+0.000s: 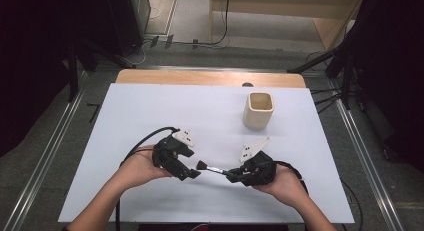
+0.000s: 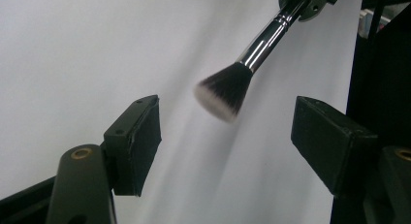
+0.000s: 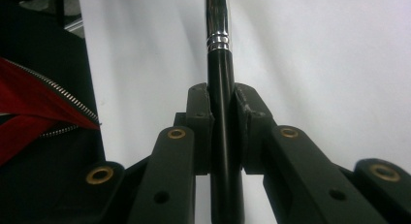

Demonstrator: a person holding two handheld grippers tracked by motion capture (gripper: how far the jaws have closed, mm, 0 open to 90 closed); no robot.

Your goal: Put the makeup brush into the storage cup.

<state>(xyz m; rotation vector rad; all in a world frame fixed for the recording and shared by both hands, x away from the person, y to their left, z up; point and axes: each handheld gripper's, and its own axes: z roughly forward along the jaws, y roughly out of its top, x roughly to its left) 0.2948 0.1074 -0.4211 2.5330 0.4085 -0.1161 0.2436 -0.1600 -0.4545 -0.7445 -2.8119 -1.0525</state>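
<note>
The cream cup on the desk shows nothing inside. Nearer than the cup, the right gripper fingers clamp the brush, handle end hidden; the left gripper fingers are wide around its bristles.

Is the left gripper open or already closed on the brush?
Open. The left gripper has its jaws spread wide, and the brush head hangs between them, touching neither pad.

Black brush with white-tipped bristles, cream cup, white table
</note>
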